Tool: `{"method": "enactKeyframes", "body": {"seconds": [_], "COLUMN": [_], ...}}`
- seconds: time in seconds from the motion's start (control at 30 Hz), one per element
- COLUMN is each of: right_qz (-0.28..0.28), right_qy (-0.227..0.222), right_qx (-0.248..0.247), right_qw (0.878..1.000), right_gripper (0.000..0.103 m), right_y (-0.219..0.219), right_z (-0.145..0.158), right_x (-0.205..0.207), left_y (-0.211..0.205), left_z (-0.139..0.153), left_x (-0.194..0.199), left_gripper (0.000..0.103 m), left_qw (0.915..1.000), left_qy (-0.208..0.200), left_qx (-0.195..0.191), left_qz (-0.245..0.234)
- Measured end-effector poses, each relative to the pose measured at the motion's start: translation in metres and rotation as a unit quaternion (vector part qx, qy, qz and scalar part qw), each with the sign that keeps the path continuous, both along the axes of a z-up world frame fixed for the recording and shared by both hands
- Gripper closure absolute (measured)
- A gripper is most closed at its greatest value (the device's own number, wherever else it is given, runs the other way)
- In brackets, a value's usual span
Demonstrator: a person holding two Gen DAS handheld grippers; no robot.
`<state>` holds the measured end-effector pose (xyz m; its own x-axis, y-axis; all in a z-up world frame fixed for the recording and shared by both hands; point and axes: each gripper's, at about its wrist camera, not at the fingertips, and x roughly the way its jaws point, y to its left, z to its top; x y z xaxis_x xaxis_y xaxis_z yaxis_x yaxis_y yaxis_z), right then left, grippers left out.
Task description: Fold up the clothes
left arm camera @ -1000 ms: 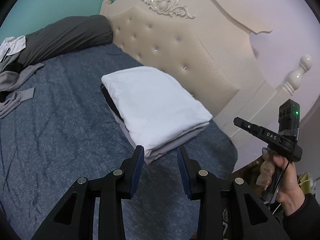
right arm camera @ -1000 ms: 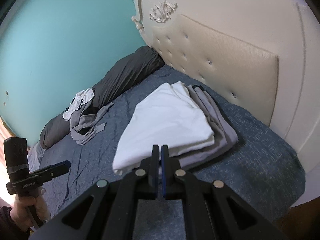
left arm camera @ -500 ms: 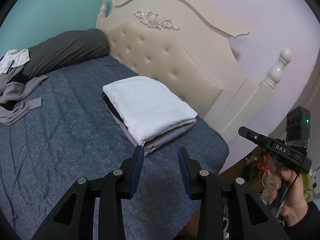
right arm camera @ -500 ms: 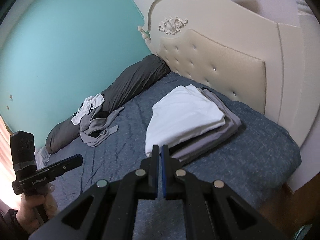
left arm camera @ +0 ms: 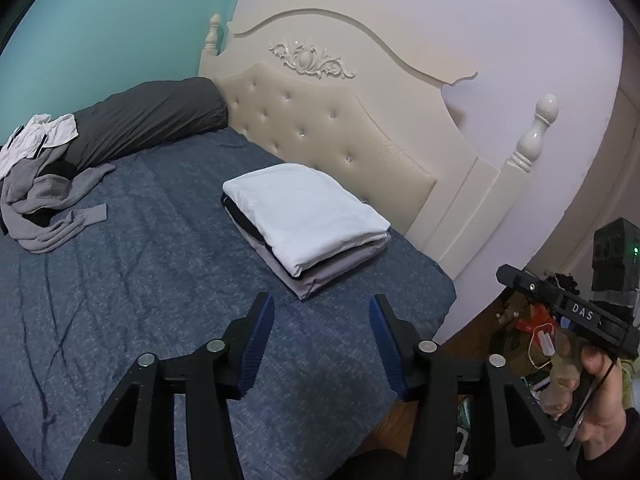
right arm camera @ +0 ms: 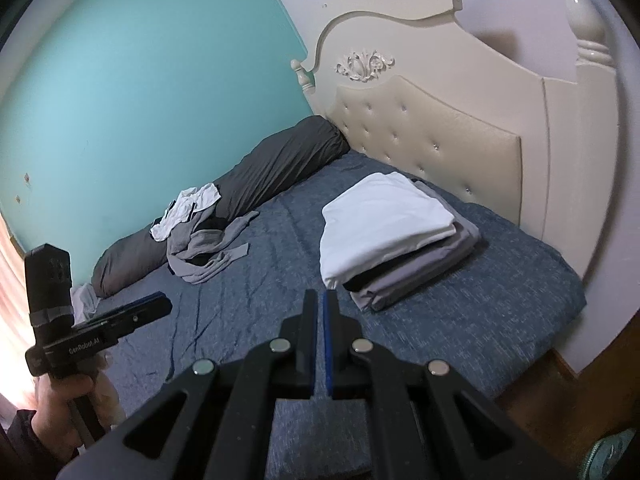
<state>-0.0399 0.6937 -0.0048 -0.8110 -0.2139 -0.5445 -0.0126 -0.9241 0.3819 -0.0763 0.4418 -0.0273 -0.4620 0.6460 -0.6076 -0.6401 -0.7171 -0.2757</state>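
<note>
A stack of folded clothes [left arm camera: 308, 216] [right arm camera: 388, 232], white on top of grey and black, lies on the blue bed near the headboard. Loose grey and white garments [left arm camera: 44, 200] [right arm camera: 204, 236] are heaped against the dark bolster. My left gripper [left arm camera: 322, 312] hovers over the bed short of the stack; its jaws are opening and hold nothing. My right gripper [right arm camera: 321, 300] is shut and empty, also back from the stack. Each gripper shows in the other's view: the right one [left arm camera: 560, 304] in a hand at the far right, the left one [right arm camera: 120, 316] at the lower left.
The cream tufted headboard [left arm camera: 352, 128] with a bedpost [left arm camera: 532, 136] stands behind the stack. A long dark grey bolster [right arm camera: 248, 184] lies along the teal wall. Clutter [left arm camera: 532, 320] sits on the wooden floor beside the bed's corner [right arm camera: 560, 300].
Both grippers have pulled back and up from the folded stack, which now looks smaller and farther. The left jaws have spread wider; the right stay shut.
</note>
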Motion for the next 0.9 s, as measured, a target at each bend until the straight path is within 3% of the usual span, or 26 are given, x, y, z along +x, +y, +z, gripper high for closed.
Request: {"method": "enactKeyframes", "body": {"seconds": [0.9], "right_qz": [-0.008], "right_qy": [0.007], "right_qx": [0.051], "right_qw": [0.999], "right_gripper": [0.099], "right_y": [-0.046], "right_z": [0.007], "right_x": [0.061], "left_y": [-0.042], "left_z": [0.012], "left_x": [0.051], "left_gripper": [0.04], "left_qw": [0.9993], "left_qy": [0.025], "left_qx": [0.009], "left_qz": [-0.025]}}
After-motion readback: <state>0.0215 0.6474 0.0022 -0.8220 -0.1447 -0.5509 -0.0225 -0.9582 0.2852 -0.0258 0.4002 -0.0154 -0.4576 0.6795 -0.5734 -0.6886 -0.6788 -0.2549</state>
